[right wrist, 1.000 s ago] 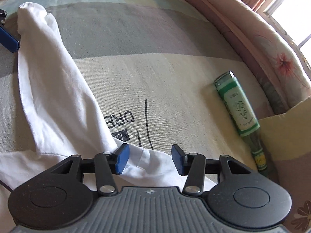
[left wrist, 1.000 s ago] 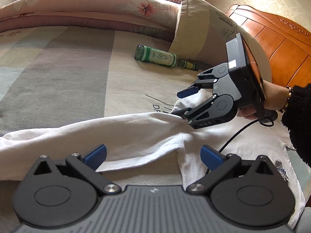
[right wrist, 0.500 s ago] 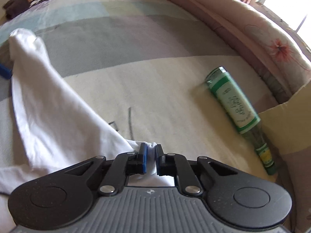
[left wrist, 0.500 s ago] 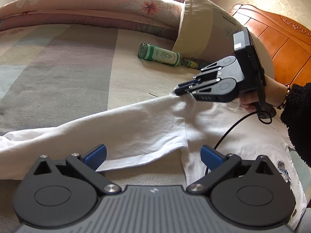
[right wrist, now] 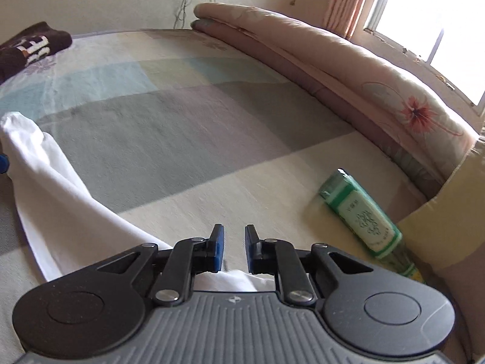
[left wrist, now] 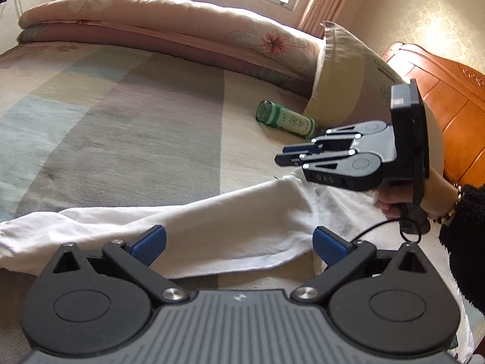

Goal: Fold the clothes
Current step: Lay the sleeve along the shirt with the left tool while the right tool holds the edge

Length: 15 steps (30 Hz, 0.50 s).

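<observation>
White garment point(left wrist: 230, 221): spread on the bed just ahead of the left tongs, one long sleeve running out to their left side; in the right wrist view the same cloth point(right wrist: 60, 200) lies below and to the left of the right tongs.
Left tongs point(left wrist: 239, 242): fingers wide apart, blue pads bare, hovering over the sleeve — nothing between them.
Right tongs point(left wrist: 288, 154): raised above the garment's upper edge, clear of the cloth; the jaws have just been opening a little from a close and now stand a narrow gap apart point(right wrist: 233, 250), empty.
Hand point(left wrist: 403, 200): grips the right tongs' handle, dark fuzzy sleeve and a bracelet at the wrist.
Green bottle point(left wrist: 286, 121): lying on its side beyond the right tongs, near the pillow point(left wrist: 348, 82).
Bed point(left wrist: 121, 127): striped cover — a rolled quilt point(left wrist: 182, 27) along the far edge.
Dark garment point(right wrist: 27, 48): far corner of the bed, well apart from the right tongs.
</observation>
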### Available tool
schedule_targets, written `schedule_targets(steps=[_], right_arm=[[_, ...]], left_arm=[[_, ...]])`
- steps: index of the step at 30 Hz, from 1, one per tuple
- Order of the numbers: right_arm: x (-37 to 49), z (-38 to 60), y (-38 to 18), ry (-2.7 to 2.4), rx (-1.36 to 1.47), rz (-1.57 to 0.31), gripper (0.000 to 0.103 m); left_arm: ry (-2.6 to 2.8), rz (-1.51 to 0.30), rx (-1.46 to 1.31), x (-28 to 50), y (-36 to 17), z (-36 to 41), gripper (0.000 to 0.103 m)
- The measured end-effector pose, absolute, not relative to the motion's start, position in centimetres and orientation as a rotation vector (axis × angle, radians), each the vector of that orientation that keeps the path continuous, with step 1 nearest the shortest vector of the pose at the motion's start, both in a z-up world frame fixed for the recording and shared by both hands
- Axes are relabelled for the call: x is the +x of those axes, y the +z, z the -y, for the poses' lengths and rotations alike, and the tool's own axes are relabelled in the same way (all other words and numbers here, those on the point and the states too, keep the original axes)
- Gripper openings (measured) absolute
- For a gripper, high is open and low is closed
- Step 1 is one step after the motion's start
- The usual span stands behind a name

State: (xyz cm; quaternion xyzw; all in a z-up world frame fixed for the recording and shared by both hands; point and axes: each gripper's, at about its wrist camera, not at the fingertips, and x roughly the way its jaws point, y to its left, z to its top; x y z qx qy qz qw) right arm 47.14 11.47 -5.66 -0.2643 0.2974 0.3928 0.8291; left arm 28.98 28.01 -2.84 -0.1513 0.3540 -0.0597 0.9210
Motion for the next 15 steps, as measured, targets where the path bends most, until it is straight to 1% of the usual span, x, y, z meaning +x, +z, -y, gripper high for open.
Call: schedule_targets(steps=[4,8,12,15], right_arm=[[45.5,-13.9,-6.7,0.934,-0.615,-0.688,0.017],[43.0,-14.0,-8.0,0.977,-0.713,-0.731,0.017],[41.5,-14.2,-8.3,0.964,-0.779,-0.695,0.018],[41.3,-14.9,-7.9,0.975,-0.805,-0.674,0.022]], left_arm=[[-0.075,-0.711,-0.367,28.6,-2.6,-30.0,0.102],[-0.059,-0.709,-0.396,28.5,-2.8,-31.0,0.102],[-0.074,-0.708,-0.395,28.3,-2.7,-31.1,0.102],[-0.087,-0.703,-0.389,28.1,-2.5,-31.0,0.102]])
